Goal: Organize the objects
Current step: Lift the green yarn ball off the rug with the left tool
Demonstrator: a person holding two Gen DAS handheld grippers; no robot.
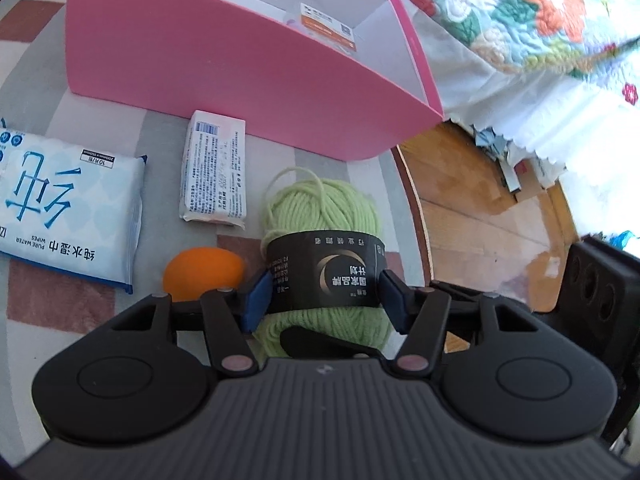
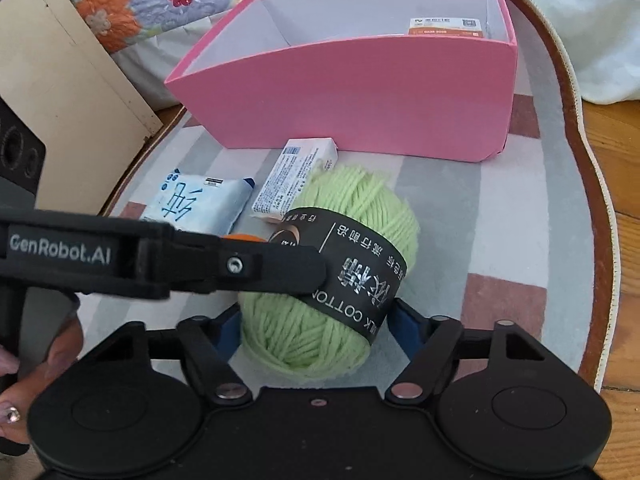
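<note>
A green yarn ball (image 1: 320, 208) with a black paper band lies on the striped rug in front of an open pink box (image 1: 240, 72). My left gripper (image 1: 325, 300) is shut on it, with the blue pads pressed against the band on both sides. In the right wrist view the same yarn ball (image 2: 340, 216) sits between the fingers of my right gripper (image 2: 316, 328), whose pads touch its near end on both sides. A left gripper finger (image 2: 240, 268) crosses that view and ends at the band. The pink box (image 2: 360, 96) holds a small card (image 2: 444, 26).
A wet wipes pack (image 1: 68, 208), a small white carton (image 1: 214, 168) and an orange ball (image 1: 204, 276) lie left of the yarn. The rug's (image 2: 500, 220) brown edge meets wooden floor (image 1: 480, 208). A floral quilt (image 1: 540, 8) hangs behind. A beige board (image 2: 68, 100) stands left.
</note>
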